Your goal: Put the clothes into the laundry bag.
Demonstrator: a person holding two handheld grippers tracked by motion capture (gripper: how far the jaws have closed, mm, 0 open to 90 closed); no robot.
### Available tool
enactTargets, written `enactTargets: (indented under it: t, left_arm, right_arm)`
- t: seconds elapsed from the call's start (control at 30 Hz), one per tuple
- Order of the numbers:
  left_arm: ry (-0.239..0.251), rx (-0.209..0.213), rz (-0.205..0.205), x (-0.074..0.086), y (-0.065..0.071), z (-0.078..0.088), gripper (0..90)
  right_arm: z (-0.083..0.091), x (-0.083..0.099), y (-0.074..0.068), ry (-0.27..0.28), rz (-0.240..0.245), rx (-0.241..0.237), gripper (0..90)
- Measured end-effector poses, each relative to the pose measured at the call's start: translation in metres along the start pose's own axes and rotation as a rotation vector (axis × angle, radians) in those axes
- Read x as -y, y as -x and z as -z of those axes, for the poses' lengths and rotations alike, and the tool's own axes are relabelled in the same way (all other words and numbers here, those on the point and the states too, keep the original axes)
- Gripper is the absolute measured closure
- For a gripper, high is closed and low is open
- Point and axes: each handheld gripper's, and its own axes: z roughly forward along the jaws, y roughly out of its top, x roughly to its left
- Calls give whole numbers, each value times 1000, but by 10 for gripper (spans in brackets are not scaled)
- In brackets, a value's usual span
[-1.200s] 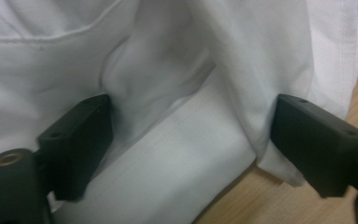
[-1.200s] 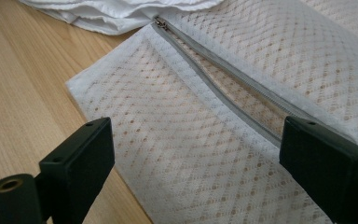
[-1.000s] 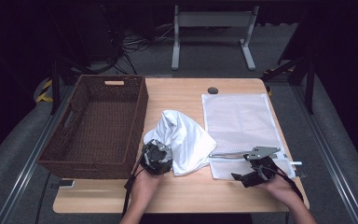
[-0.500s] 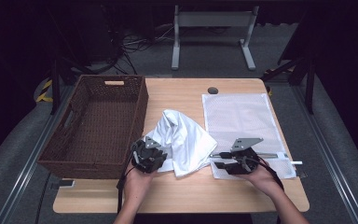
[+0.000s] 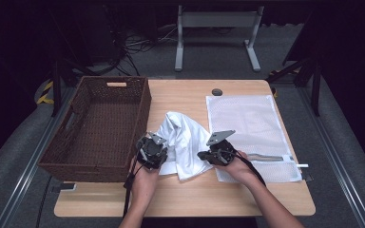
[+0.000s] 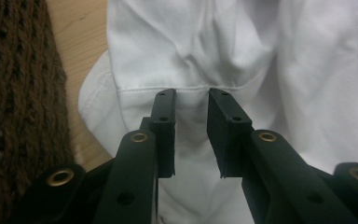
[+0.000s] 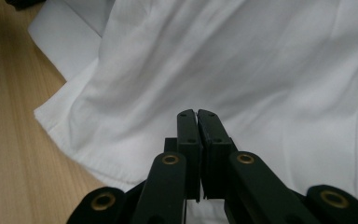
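A crumpled white garment (image 5: 186, 135) lies on the wooden table (image 5: 180, 95) between a basket and a mesh bag. My left gripper (image 5: 158, 153) sits at the garment's left edge. In the left gripper view its jaws (image 6: 192, 100) stand narrow, with a raised fold of the white garment (image 6: 191, 46) pinched between them just below a seam. My right gripper (image 5: 203, 156) is at the garment's right edge. Its jaws have just been closing and now meet (image 7: 197, 114) on the white garment (image 7: 242, 60), with a thin sliver of cloth at the tips.
A dark brown wicker basket (image 5: 114, 81) stands at the table's left, its side (image 6: 18, 93) close to my left gripper. A white mesh laundry bag (image 5: 247, 121) lies flat at the right, with its zipper (image 5: 266, 157) near the front. A round cable hole (image 5: 216, 91) sits at the back.
My right hand has slid left off the mesh bag to the garment's right edge, and its jaws have gone from wide to shut. The left hand has hardly moved.
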Motion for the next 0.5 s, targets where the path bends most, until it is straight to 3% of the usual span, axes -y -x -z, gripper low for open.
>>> enactTargets:
  t: [0.1,0.23,0.3,0.37,0.43,0.5]
  left_arm:
    - [-26,28,10,-1,-4,-14,729]
    - [-38,105,19,-1,-9,-23,834]
    - [-26,161,23,-2,-11,-24,898]
    - [-22,191,23,-2,-12,-23,900]
    - [-10,250,39,-4,-12,-22,900]
    - [-9,268,40,-5,-12,-22,900]
  right_arm:
    - [-12,-8,-1,-6,10,-11,888]
    - [-26,-15,0,-7,21,-18,896]
    - [-31,-19,0,-1,24,-21,898]
    - [-32,-22,0,15,21,-29,898]
    - [-32,-24,-2,32,20,-40,899]
    - [-31,-26,-4,36,28,-45,899]
